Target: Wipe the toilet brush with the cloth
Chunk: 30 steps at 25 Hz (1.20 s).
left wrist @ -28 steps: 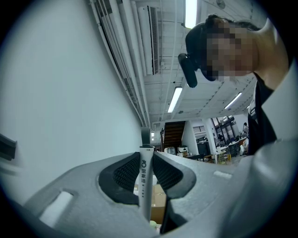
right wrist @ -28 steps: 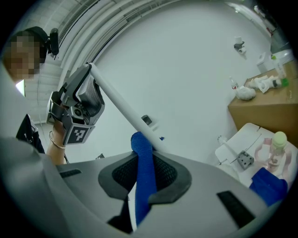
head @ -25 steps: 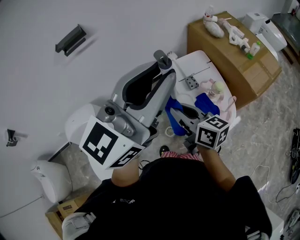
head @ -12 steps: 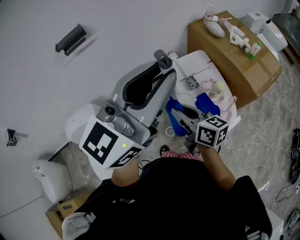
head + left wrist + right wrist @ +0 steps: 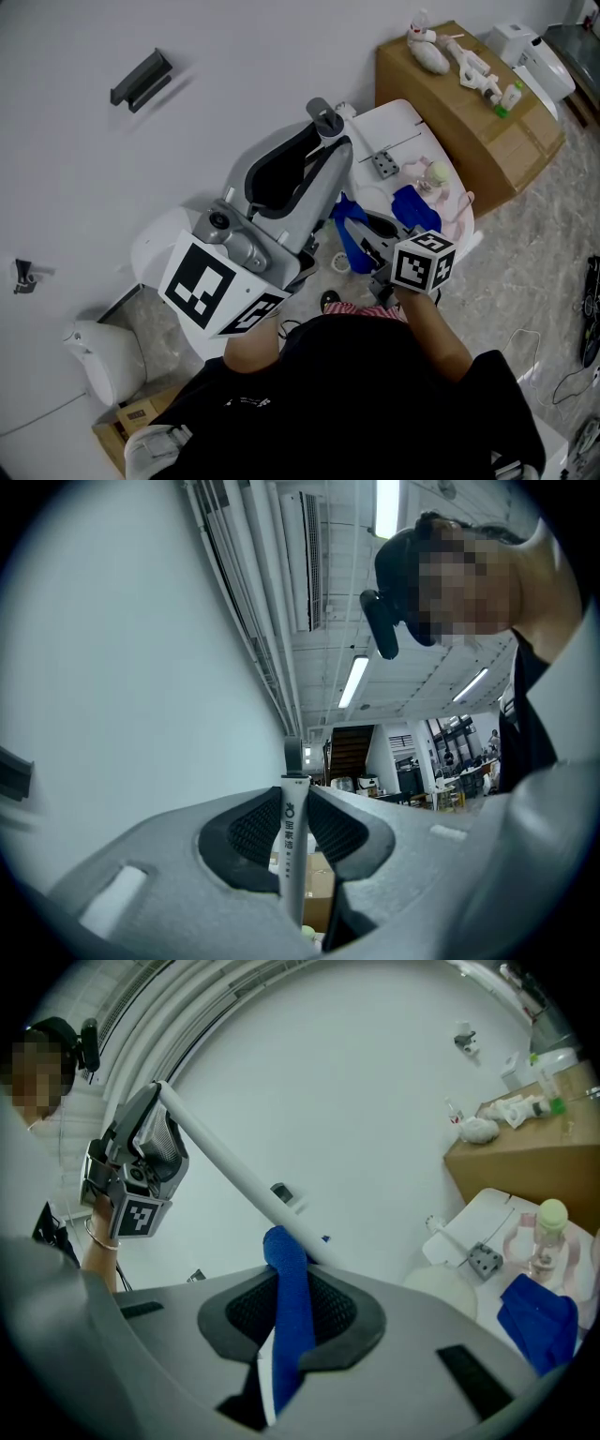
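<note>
From my station, the head view was mostly plain white wall (image 5: 281, 56) with a dark bracket (image 5: 141, 80) fixed to it, and pale marbled floor (image 5: 544, 244) off to the right. The left gripper view looked up along that wall to a ceiling with strip lights (image 5: 354, 680) and a staircase (image 5: 352, 747) far back in an open work hall. Against the wall stood a small white table (image 5: 405, 122). On it lay a grey cube (image 5: 382, 165), a pink bottle (image 5: 433, 178) with a pale round top, and a second blue cloth (image 5: 412, 206) in a loose heap. Beside the table, a closed cardboard box (image 5: 469, 112) carried several white odds and ends on its lid, along with a small green-capped bottle (image 5: 502, 112). I could not tell what was inside the box. The left gripper (image 5: 330, 139) had its jaws pinched on the white handle of the toilet brush (image 5: 292, 855). The handle ran slantwise through the air from there down to the right gripper (image 5: 291, 1274), just in front of the table. That gripper's jaws were clamped on the blue cloth (image 5: 286, 1326), and the cloth's upper fold lay against the handle. I could not make out the brush's bristle end in any view.
</note>
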### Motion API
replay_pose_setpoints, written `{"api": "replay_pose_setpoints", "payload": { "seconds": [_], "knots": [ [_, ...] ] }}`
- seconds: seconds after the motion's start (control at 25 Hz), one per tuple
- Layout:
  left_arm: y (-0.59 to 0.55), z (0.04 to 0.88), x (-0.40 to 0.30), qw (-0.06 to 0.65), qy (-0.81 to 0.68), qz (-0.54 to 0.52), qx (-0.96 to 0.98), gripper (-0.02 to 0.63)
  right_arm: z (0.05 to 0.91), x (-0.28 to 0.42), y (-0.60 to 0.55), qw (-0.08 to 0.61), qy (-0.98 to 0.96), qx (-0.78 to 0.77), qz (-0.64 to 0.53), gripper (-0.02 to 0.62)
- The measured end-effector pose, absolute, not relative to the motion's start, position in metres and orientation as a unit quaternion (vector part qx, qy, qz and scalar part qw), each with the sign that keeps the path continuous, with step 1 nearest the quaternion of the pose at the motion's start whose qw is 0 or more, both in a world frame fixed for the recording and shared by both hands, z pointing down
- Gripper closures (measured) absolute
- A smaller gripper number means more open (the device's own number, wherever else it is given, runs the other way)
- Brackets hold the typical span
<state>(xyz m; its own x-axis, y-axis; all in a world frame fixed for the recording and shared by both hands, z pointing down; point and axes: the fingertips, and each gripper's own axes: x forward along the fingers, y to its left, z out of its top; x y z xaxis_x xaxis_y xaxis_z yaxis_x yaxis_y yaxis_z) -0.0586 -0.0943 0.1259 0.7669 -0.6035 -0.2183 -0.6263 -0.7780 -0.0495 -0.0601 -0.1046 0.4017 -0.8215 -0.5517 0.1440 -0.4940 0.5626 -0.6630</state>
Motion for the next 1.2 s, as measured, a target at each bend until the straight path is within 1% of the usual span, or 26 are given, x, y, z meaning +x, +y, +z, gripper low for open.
{"api": "replay_pose_setpoints", "payload": {
  "seconds": [1.2],
  "knots": [
    [-0.094,0.125,-0.058,0.063,0.320,0.098,-0.940,0.517,0.455,-0.055,-0.109,0.007,0.858,-0.323,-0.398,0.534]
  ]
}}
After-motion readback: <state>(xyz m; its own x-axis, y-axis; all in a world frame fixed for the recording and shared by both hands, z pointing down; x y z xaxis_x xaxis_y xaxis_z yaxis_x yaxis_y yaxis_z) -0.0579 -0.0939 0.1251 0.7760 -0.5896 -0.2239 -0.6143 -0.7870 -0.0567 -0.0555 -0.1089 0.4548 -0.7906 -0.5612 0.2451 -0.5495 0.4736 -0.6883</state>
